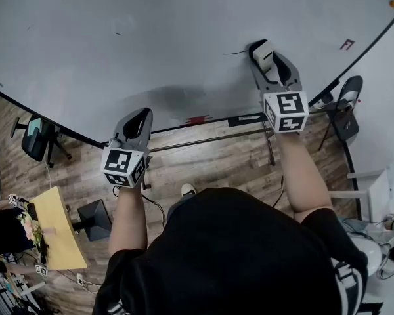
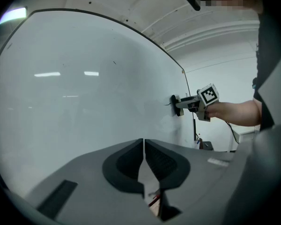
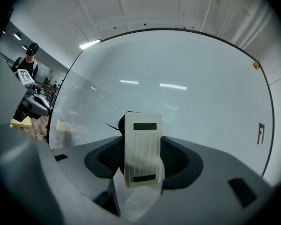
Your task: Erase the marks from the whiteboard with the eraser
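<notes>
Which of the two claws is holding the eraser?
The right gripper: its jaws clamp the white eraser against the whiteboard. The left gripper's jaws are closed on nothing.

You're in what looks like an office or lab workroom: a wall-wide whiteboard [image 1: 151, 38] stands over a wood-plank floor [image 1: 217, 163], an office chair [image 1: 37, 138] and a pale desk [image 1: 58, 231] sit at your left, and a strip light [image 3: 89, 44] is set in the panelled ceiling [image 3: 145, 3].

White ribbed eraser [image 3: 142, 149] with a dark felt pad, clamped in the right gripper [image 1: 265, 52], pad against the whiteboard [image 1: 118, 44]. Board large, upright, mostly clean. Thin black mark [image 1: 235, 52] just left of the eraser; small red mark [image 1: 347, 44] far right.
</notes>
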Motion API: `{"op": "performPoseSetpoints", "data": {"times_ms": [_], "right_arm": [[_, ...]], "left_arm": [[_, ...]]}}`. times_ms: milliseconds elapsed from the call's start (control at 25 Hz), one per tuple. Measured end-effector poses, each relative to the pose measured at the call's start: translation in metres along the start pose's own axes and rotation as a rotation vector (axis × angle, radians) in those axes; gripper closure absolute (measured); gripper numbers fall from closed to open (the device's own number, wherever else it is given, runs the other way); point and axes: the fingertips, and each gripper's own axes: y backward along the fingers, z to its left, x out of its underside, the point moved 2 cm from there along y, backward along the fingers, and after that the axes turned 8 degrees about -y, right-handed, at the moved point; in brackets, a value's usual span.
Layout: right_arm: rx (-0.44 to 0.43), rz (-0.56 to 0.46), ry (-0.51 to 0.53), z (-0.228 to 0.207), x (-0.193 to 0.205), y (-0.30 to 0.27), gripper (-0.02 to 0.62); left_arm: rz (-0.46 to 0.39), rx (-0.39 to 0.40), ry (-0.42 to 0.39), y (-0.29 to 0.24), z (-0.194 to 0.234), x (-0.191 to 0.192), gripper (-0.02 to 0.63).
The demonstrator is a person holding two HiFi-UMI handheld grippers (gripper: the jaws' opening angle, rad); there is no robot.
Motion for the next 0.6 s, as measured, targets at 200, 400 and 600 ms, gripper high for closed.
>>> {"op": "performPoseSetpoints", "data": {"times_ms": [200,400,600], "right_arm": [[-0.015,-0.011,0.033,0.015,-0.007,-0.005,0.36],[-0.039,-0.02,0.062,0.034,-0.012,-0.009,0.36],[-0.061,-0.026,0.09,0.054,-0.018,-0.014,0.36]], "left_arm": [[0.001,-0.002,0.004,0.0,0.001,0.001,0.583],[0.01,-0.012,0.015,0.004,0.003,0.005,0.583],[0.011,-0.031,0.019,0.011,0.007,0.007,0.583]]}}
